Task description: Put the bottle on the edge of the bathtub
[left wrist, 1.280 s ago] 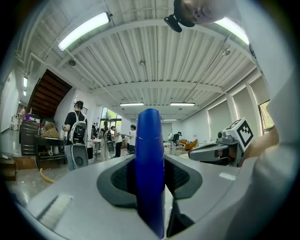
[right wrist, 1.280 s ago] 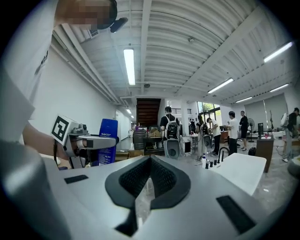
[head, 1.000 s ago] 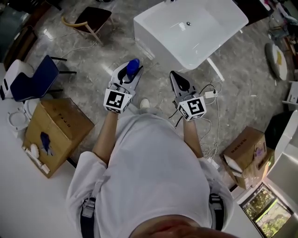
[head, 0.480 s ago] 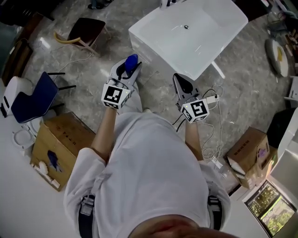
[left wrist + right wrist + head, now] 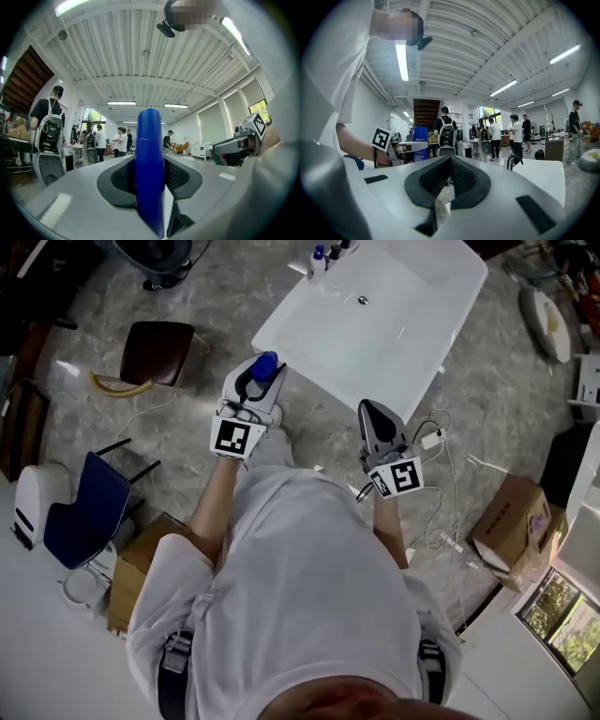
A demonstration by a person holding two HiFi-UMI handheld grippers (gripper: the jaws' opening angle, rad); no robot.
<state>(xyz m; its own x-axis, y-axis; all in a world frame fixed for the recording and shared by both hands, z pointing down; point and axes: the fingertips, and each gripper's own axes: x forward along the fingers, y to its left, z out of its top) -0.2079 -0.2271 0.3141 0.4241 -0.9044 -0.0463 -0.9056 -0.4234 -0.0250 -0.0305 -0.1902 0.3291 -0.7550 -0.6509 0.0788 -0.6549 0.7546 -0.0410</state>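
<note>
In the head view a blue chair (image 5: 89,512) stands at the far left, at about 9 o'clock from the person, with a brown stool (image 5: 155,351) further up at 10 o'clock on the grey marbled floor (image 5: 197,296). Next, at 11 o'clock, the left gripper (image 5: 253,390) is held out in front of the body, and its jaws are clamped on the blue bottle (image 5: 150,159). The left gripper view shows the bottle upright between the dark pads, its rounded top rising above them. The bottle is in the air, just beside the near-left corner of the white bathtub (image 5: 309,329) and not on its rim. The tub fills the 12 o'clock area, with a few small bottles (image 5: 323,257) standing at its far-left corner. At 1 o'clock the right gripper (image 5: 370,413) points toward the tub's near side. Its own view shows its jaws closed together with nothing between them. White cables (image 5: 441,474) trail across the floor at 2 o'clock, and a cardboard box (image 5: 516,526) lies at 3 o'clock.
</note>
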